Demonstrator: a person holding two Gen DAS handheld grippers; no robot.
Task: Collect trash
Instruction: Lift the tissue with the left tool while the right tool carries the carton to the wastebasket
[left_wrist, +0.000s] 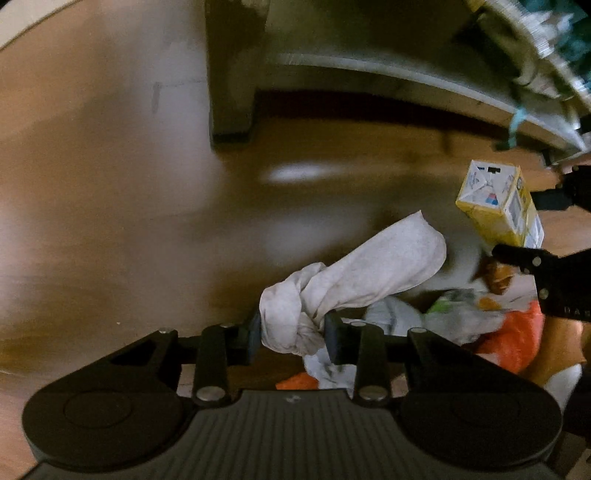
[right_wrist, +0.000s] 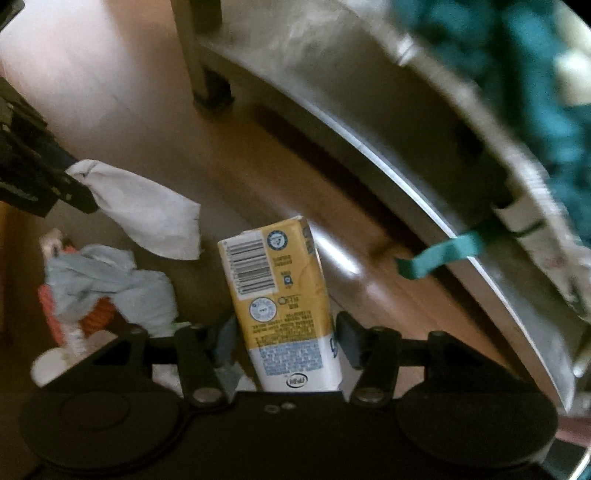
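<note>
The left gripper (left_wrist: 291, 338) pinches a crumpled white cloth (left_wrist: 351, 284); the right gripper (right_wrist: 282, 338) clamps a yellow-and-white drink carton (right_wrist: 279, 291), seemingly loosely; tilted between the fingers, it might slip.

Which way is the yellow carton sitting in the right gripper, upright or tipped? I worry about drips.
Tipped, apparently upside down: the yellow carton, clamped in the right gripper, leans sideways and its print reads inverted.

Carton (left_wrist: 498, 206) right of rag (left_wrist: 354, 280); trash heap (left_wrist: 491, 325) apparently beneath.
</note>
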